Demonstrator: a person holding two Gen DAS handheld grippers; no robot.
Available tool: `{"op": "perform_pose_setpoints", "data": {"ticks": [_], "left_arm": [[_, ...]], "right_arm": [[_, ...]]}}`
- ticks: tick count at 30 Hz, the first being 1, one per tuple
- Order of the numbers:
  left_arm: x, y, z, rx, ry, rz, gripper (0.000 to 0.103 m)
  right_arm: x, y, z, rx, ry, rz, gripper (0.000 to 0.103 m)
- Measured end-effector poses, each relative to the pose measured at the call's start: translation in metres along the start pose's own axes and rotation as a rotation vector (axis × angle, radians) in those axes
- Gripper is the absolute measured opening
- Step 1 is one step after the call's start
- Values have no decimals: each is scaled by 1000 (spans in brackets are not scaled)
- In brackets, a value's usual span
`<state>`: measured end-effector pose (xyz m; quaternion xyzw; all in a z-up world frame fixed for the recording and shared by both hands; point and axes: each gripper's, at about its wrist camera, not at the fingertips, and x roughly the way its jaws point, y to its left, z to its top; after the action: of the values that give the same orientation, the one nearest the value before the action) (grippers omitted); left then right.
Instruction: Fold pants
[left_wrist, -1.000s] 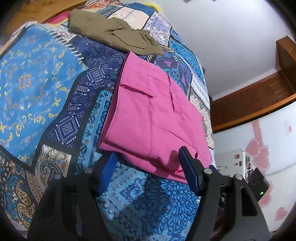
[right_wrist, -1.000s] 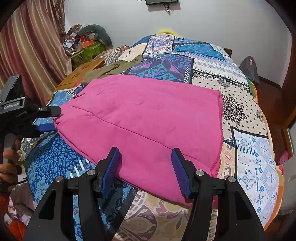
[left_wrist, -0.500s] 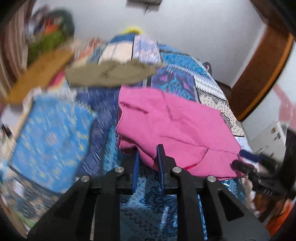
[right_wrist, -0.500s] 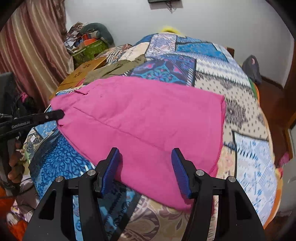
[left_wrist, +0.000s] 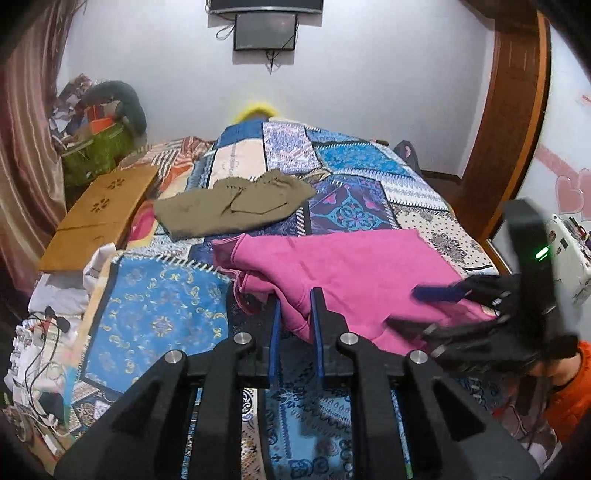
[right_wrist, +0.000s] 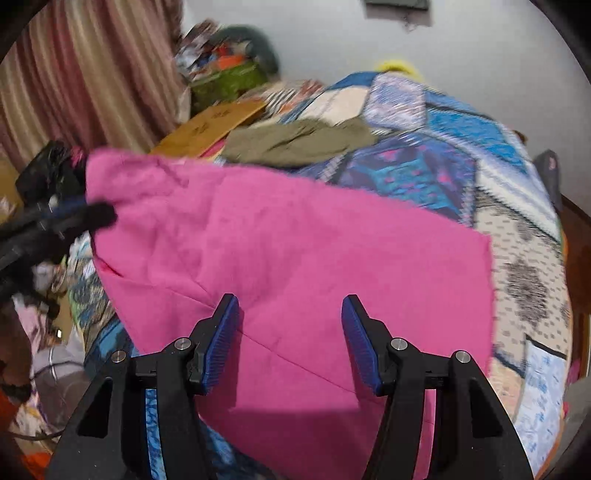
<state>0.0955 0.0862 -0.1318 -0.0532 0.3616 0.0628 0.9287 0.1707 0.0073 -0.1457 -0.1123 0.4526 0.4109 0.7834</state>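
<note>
Left hand-held gripper (left_wrist: 295, 317) pinches the pink pants (left_wrist: 354, 273) edge; right hand-held gripper (right_wrist: 290, 332) hovers wide open, holding nothing.

Our left tongs (left_wrist: 294, 325) are black angular plastic with thin blue pads and round silver screws at the joints. Our right tongs (right_wrist: 290, 343) match, with ribbed blue pads; an orange sleeve (left_wrist: 569, 398) shows.

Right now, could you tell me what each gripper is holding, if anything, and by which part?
The left gripper pinches the pink pants at the near folded edge of one end. The right gripper is open above the pants, holding nothing.
</note>
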Motion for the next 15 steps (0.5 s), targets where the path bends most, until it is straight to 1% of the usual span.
{"op": "perform_pose_setpoints", "data": {"ticks": [4, 7, 10, 15], "left_arm": [[-11, -8, 4, 37, -31, -22, 14], [-16, -20, 10, 76, -53, -35, 14], [-17, -36, 18, 119, -64, -64, 14], [-20, -60, 27, 205, -87, -54, 13]], "right_arm": [[3, 11, -5, -19, -3, 14, 55], [-1, 7, -8, 16, -7, 39, 55], [-4, 4, -12, 46, -16, 59, 54], [-25, -8, -24, 109, -59, 71, 54]]}}
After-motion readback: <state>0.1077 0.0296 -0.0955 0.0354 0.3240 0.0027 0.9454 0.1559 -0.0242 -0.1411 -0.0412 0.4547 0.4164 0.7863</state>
